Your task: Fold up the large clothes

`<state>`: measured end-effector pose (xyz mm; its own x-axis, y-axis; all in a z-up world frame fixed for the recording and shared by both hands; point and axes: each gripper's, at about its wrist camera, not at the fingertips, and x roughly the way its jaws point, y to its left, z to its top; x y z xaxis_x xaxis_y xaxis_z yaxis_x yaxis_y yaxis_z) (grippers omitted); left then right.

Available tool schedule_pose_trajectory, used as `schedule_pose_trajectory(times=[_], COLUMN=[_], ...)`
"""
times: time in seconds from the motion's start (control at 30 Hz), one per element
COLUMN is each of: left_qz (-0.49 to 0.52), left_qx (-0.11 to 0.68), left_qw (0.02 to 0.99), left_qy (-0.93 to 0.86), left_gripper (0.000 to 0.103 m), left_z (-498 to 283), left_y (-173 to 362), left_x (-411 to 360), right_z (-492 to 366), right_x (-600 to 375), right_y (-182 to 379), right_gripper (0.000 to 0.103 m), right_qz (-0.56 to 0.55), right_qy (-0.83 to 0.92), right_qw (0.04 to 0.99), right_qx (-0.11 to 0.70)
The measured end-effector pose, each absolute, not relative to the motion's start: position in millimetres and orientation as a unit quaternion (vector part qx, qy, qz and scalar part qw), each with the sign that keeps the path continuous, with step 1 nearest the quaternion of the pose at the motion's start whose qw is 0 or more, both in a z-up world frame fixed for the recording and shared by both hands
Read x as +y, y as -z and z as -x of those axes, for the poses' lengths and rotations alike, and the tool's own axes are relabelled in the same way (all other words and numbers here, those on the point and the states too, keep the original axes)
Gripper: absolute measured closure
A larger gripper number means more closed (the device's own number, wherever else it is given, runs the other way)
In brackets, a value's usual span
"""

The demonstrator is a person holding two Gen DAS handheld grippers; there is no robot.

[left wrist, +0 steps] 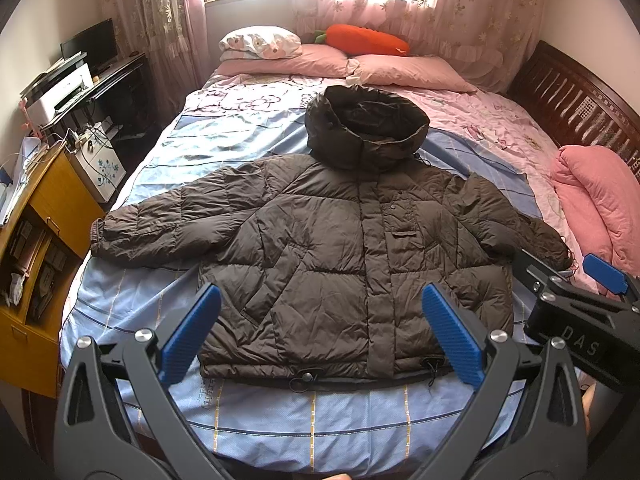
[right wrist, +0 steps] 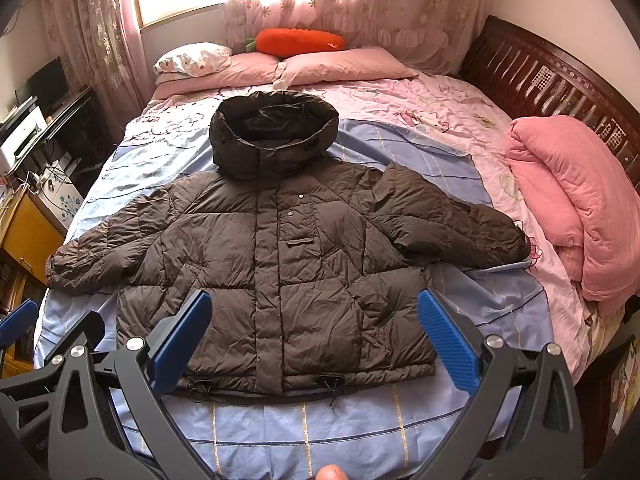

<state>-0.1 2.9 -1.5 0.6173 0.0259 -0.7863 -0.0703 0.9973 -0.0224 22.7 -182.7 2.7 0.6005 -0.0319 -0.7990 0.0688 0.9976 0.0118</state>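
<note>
A dark brown puffer jacket (left wrist: pixel 320 248) lies flat and front-up on the bed, hood (left wrist: pixel 366 124) toward the pillows, both sleeves spread out to the sides. It also shows in the right wrist view (right wrist: pixel 280 264). My left gripper (left wrist: pixel 320 336) is open and empty, hovering above the jacket's hem. My right gripper (right wrist: pixel 316 340) is open and empty, also above the hem. The right gripper's body (left wrist: pixel 580 300) shows at the right edge of the left wrist view, near the right sleeve cuff.
The bed (left wrist: pixel 280 412) has a blue and pink sheet. Pink pillows (left wrist: pixel 408 70) and a carrot plush (left wrist: pixel 366 40) lie at the head. A rolled pink quilt (right wrist: pixel 576 200) sits on the right. A yellow cabinet (left wrist: pixel 36 240) and desk (left wrist: pixel 100 80) stand left.
</note>
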Motion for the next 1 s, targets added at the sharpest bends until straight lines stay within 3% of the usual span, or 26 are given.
schedule_pose_trajectory(times=[1.0], left_qz=[0.026], left_qx=[0.437], left_qw=[0.899], left_qy=[-0.027], left_gripper=[0.002], left_z=[-0.1], left_y=[1.4], left_x=[5.2], right_z=[-21.8], right_x=[-179.5], right_y=[-1.0], right_gripper=[0.001], right_qz=[-0.018], right_qy=[0.028], right_qw=[0.894], right_qx=[0.447])
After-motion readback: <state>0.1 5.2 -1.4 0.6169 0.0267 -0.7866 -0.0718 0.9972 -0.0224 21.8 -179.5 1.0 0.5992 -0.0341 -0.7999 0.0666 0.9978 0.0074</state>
